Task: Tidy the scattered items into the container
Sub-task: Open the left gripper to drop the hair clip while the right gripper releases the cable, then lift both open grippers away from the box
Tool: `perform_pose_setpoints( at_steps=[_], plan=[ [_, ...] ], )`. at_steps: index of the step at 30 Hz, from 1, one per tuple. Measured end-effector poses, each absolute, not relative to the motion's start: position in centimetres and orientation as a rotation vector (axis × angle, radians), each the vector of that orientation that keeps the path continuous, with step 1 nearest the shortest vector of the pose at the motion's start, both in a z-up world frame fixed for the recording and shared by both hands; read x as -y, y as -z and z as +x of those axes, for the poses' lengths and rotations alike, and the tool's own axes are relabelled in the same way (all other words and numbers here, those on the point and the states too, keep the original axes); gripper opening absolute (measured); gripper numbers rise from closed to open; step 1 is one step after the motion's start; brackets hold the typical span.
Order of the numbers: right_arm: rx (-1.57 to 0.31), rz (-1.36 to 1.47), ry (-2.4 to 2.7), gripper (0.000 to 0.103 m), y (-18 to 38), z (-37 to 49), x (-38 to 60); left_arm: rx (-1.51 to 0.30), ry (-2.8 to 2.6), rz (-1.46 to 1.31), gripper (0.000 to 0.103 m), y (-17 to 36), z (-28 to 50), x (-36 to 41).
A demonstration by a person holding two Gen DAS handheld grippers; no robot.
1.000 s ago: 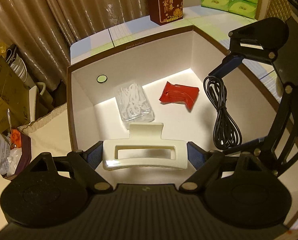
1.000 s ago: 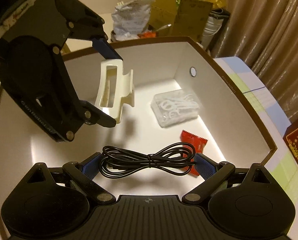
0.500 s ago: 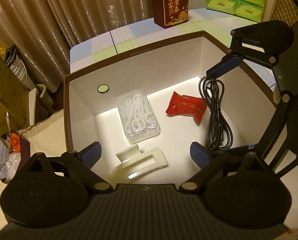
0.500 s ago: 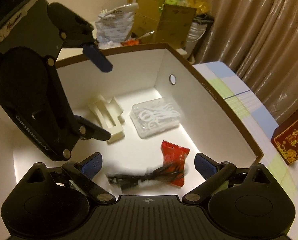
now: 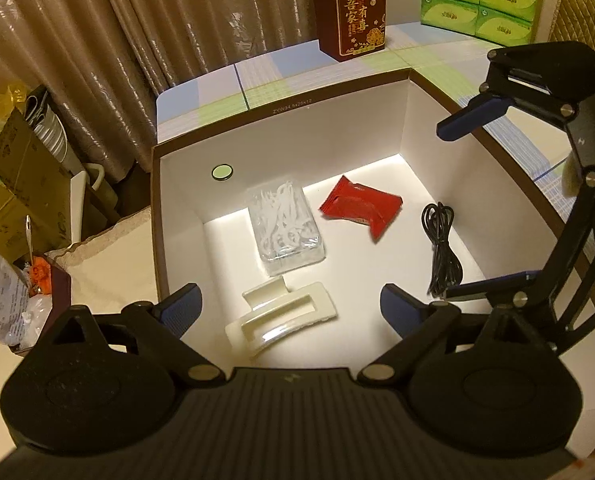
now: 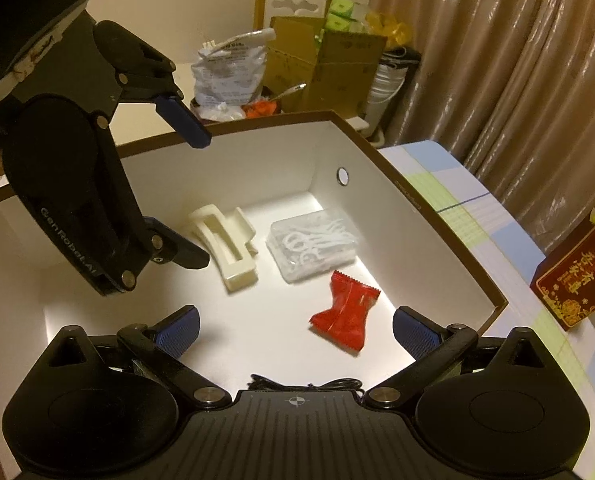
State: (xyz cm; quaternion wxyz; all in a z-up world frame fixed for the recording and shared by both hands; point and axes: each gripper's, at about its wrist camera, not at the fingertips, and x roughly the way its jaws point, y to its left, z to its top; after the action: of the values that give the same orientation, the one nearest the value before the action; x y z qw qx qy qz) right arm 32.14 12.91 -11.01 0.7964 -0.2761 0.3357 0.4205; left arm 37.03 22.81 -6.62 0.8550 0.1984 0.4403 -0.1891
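Both the left gripper (image 5: 289, 308) and right gripper (image 6: 295, 330) hang spread and empty over the box (image 5: 281, 110). Clip (image 5: 281, 318), floss case (image 5: 283, 226), packet (image 5: 359, 204) and cable (image 5: 441, 248) lie on its floor; nothing visibly remains.

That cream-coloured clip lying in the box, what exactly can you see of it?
The hair claw clip is cream, glossy plastic by the look, with a long rectangular body pierced by a slot and a squared tab sticking out on one side. It lies flat on the white floor of the box, near the clear case of floss picks but apart from it. Nothing grips it.
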Motion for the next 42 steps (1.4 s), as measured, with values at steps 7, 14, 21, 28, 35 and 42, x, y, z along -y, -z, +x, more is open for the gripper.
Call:
perform_pose_setpoints(
  at_steps=[7, 14, 21, 28, 35, 42],
  plan=[
    [-0.691, -0.565, -0.911, 0.100, 9.9, 30.2, -11.6, -0.915, 0.378, 0.408, 0.095, 5.6, 35.4, -23.1],
    [-0.662, -0.514, -0.924, 0.100, 8.1, 28.0, -9.8, -0.902, 0.354, 0.388, 0.096, 4.0, 33.0, -23.0],
    [-0.617, -0.483, -0.922, 0.100, 6.5, 25.5, -8.0, -0.888, 0.312, 0.348, 0.099, 2.3, 30.3, -22.5],
    [-0.585, -0.438, -0.954, 0.100, 4.6, 22.3, -5.5, -0.871, 0.246, 0.306, 0.100, 0.2, 26.8, -21.8],
    [-0.552, -0.416, -0.985, 0.100, 3.1, 19.2, -2.8, -0.863, 0.203, 0.257, 0.102, -1.2, 22.7, -21.1],
    [-0.541, -0.393, -1.008, 0.101, 2.2, 16.5, -0.1, -0.871, 0.145, 0.212, 0.102, -1.8, 18.3, -20.3]
  ],
)
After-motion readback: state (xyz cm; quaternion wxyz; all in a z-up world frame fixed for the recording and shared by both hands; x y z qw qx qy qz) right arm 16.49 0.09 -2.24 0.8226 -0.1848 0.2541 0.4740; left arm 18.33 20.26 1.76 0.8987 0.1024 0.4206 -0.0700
